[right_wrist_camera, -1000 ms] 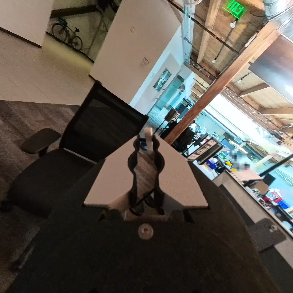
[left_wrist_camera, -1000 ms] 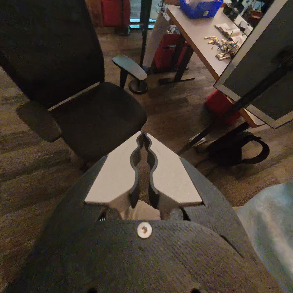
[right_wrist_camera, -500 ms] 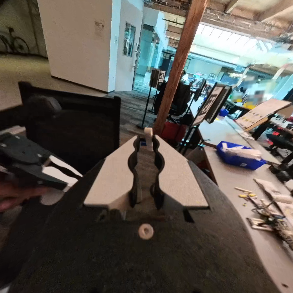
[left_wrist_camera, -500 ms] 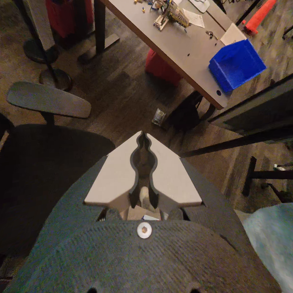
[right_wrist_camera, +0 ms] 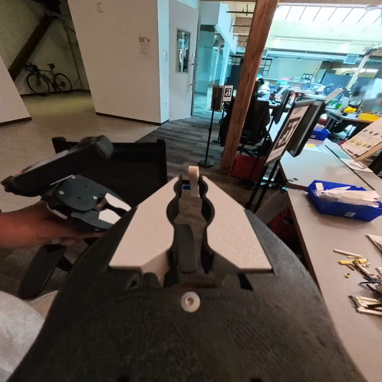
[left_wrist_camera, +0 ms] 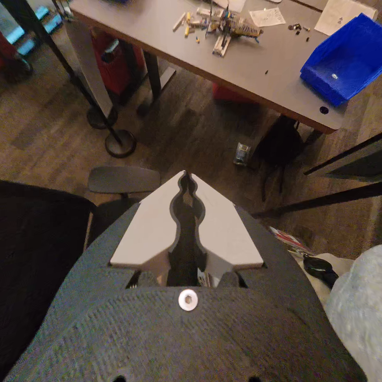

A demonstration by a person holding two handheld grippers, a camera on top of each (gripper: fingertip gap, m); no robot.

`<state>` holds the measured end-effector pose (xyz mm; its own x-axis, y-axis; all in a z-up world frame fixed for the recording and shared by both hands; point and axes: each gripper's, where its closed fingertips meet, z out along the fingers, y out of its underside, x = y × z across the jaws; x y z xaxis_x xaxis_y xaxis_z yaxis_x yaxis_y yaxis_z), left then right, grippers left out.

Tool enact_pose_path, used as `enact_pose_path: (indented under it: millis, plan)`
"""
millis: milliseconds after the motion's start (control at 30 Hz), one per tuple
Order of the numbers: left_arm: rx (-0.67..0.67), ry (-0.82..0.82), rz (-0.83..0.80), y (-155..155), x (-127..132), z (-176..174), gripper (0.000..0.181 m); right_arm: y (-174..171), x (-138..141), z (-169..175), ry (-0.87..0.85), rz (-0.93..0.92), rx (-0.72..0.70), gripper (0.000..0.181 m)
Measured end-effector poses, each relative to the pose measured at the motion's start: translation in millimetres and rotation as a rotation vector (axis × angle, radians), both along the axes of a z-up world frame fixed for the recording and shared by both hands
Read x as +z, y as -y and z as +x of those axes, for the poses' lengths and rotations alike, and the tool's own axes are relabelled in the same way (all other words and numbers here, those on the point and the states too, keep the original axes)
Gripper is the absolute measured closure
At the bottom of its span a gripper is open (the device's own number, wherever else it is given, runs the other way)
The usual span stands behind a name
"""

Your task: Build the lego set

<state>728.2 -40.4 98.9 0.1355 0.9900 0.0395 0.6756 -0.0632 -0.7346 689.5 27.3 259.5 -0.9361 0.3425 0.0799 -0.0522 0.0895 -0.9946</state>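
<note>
My right gripper (right_wrist_camera: 190,179) is shut on a small white lego piece (right_wrist_camera: 194,182) that stands up out of the fingertips. The piece lies against the right pad, and a blue pin (right_wrist_camera: 186,187) on its side reaches toward the left pad. My left gripper (left_wrist_camera: 187,175) is shut with its tips together, and I see nothing in it. It hangs over the floor beside a chair armrest (left_wrist_camera: 124,179). It also shows in the right wrist view (right_wrist_camera: 115,208), held in a hand at the left. The part-built lego model (left_wrist_camera: 227,26) lies on the grey table (left_wrist_camera: 258,68), with loose parts (right_wrist_camera: 368,289) at the right.
A blue bin (left_wrist_camera: 343,62) sits on the table; it also shows in the right wrist view (right_wrist_camera: 343,200). A black office chair (right_wrist_camera: 134,165) stands close ahead. Stand bases (left_wrist_camera: 121,142), a wooden post (right_wrist_camera: 244,93) and sign boards (right_wrist_camera: 293,128) stand around the table.
Both views have swung toward the table with the lego model. The left gripper has come into the right wrist view. The white piece stays in the right grasp; the left stays shut.
</note>
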Motion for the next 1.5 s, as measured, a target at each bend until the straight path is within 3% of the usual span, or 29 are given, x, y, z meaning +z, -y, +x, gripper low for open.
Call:
enact_pose_path:
  millis: [200, 400, 700, 833, 967, 1100, 1200, 1367, 1500]
  plan:
    - [-0.100, -0.066, -0.007, -20, 33, -32, 0.181, -21, 36, -6, -0.029, -0.121, -0.024, 0.167]
    - [-0.128, -0.066, 0.049, -36, 28, -40, 0.181, -33, 63, -4, -0.005, -0.275, -0.025, 0.167]
    - [-0.163, -0.044, 0.095, -32, 18, -70, 0.181, 22, 54, -4, 0.102, -0.334, 0.049, 0.167]
    - [-0.178, -0.053, 0.138, -26, 9, -92, 0.181, 34, 42, -28, 0.116, -0.313, -0.002, 0.167]
    - [-0.231, -0.023, 0.146, -19, -18, -124, 0.181, 43, 31, -54, 0.185, -0.329, -0.026, 0.167]
    - [-0.296, 0.004, 0.257, -11, -54, -182, 0.181, 52, -18, -92, 0.133, -0.229, -0.136, 0.167]
    - [-0.342, 0.047, 0.334, 1, -105, -243, 0.181, 48, -73, -141, 0.216, -0.230, -0.284, 0.167]
    - [-0.580, 0.103, 0.324, 18, -216, -331, 0.181, 30, -206, -231, 0.356, -0.285, -0.635, 0.167]
    - [-0.716, 0.068, 0.140, 38, -289, -377, 0.181, 27, -309, -259, 0.444, -0.364, -0.823, 0.167]
